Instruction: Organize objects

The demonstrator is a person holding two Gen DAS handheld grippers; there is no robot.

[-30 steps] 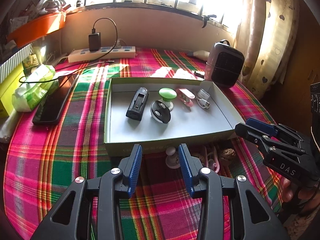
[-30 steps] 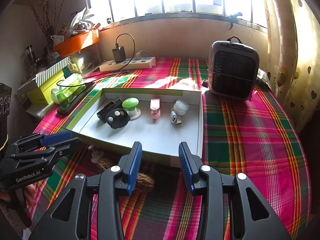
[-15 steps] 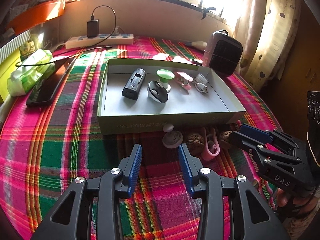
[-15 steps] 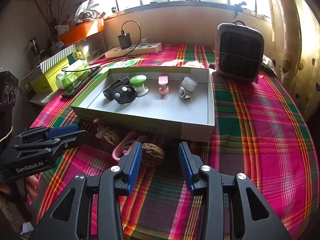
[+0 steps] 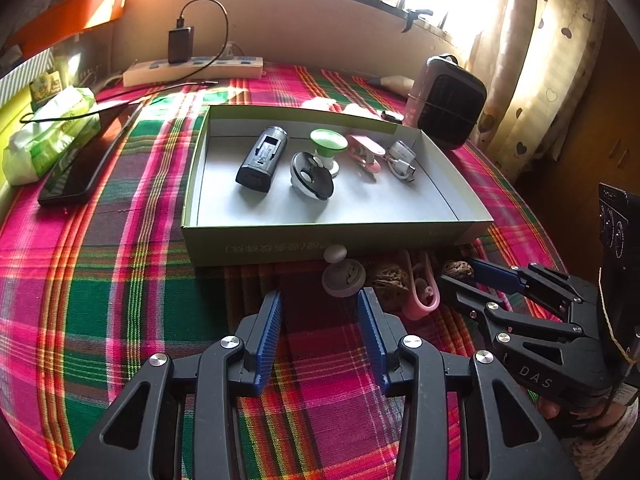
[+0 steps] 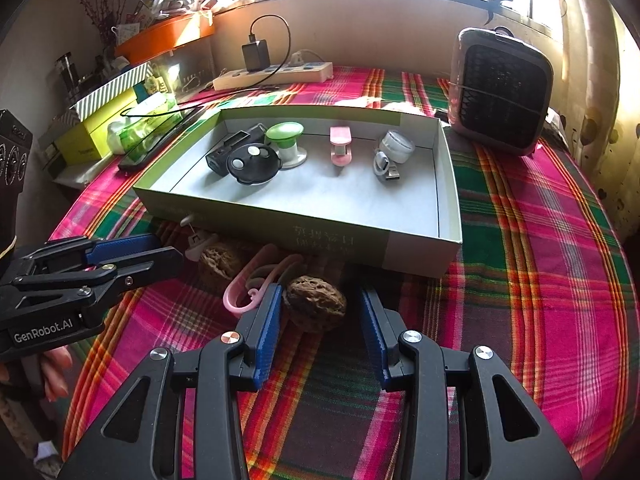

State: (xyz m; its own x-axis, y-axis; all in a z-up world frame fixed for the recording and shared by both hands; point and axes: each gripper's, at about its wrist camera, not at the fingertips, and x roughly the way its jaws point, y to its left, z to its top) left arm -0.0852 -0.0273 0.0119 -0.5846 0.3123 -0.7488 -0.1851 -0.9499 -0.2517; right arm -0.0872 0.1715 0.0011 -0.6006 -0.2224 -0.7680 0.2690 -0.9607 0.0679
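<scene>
walnut [image 6: 315,309] sits between right hand-held gripper [image 6: 320,312] fingers.

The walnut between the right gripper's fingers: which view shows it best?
The right wrist view: the walnut sits whole and close between the open right gripper. The left wrist view shows only part of it, in shadow behind that gripper's blue finger.
</scene>
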